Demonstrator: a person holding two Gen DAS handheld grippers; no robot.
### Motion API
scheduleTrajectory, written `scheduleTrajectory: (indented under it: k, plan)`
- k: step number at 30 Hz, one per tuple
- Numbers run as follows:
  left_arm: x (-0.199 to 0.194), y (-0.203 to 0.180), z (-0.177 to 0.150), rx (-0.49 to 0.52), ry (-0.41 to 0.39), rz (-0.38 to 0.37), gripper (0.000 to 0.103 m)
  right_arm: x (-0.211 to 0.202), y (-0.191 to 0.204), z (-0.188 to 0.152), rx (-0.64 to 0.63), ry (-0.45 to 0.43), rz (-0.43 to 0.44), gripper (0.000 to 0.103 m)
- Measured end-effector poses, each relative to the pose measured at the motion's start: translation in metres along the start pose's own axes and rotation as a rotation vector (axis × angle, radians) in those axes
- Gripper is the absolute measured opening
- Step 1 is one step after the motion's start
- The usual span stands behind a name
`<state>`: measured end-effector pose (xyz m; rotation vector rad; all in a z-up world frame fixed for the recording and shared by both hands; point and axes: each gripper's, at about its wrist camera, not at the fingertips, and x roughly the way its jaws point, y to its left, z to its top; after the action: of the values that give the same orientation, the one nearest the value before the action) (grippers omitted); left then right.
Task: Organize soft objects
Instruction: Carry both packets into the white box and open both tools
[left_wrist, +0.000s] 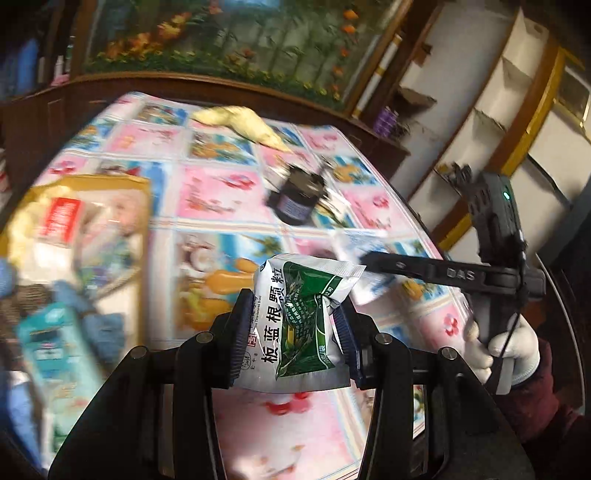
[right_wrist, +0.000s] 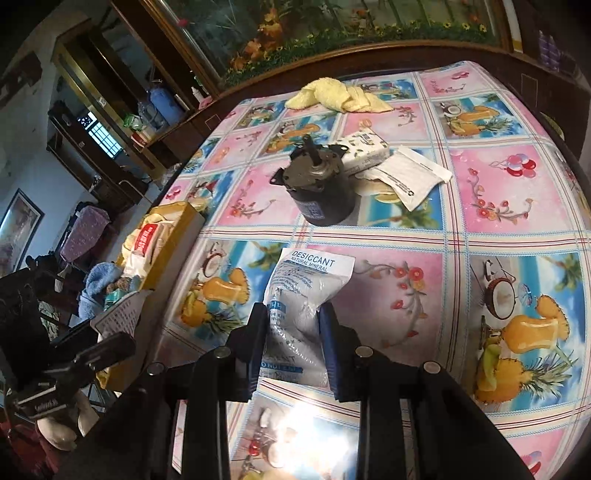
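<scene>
My left gripper is shut on a green and white medicine sachet and holds it above the table near a cardboard box at the left. My right gripper is shut on a white desiccant pouch that lies on the patterned tablecloth. The right gripper also shows in the left wrist view, over the pouch. A yellow towel lies at the far side of the table, also seen in the left wrist view.
The cardboard box at the table's left edge holds a blue cloth and packets. A black motor stands mid-table, with a small carton and a white sachet behind it. Wooden cabinets surround the table.
</scene>
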<state>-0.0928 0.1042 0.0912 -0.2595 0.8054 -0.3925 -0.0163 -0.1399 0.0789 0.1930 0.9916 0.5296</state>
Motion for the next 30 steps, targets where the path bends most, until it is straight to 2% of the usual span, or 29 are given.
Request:
scheduleTrajectory:
  k: [6, 10, 16, 19, 22, 24, 27, 30]
  plan:
    - [-0.034, 0.064, 0.010, -0.130, -0.051, 0.115, 0.044, 0.007, 0.048, 0.012, -0.052, -0.007, 0.082, 0.028]
    - [-0.043, 0.095, 0.012, -0.175, -0.062, 0.181, 0.044, 0.028, 0.090, 0.022, -0.101, 0.015, 0.137, 0.028]
    - [-0.032, 0.137, 0.030, -0.248, -0.043, 0.285, 0.045, 0.068, 0.152, 0.033, -0.188, 0.070, 0.187, 0.028]
    - [-0.011, 0.163, 0.039, -0.301, 0.019, 0.351, 0.049, 0.094, 0.177, 0.032, -0.219, 0.112, 0.192, 0.028]
    - [-0.004, 0.180, 0.040, -0.371, 0.025, 0.331, 0.054, 0.121, 0.200, 0.030, -0.280, 0.132, 0.120, 0.028]
    - [-0.013, 0.180, 0.038, -0.386, -0.007, 0.308, 0.056, 0.138, 0.209, 0.028, -0.325, 0.144, 0.057, 0.028]
    - [-0.031, 0.176, 0.034, -0.393, -0.057, 0.282, 0.057, 0.161, 0.210, 0.020, -0.315, 0.236, 0.087, 0.028]
    - [-0.046, 0.172, 0.032, -0.383, -0.097, 0.305, 0.058, 0.160, 0.218, 0.012, -0.386, 0.238, 0.089, 0.031]
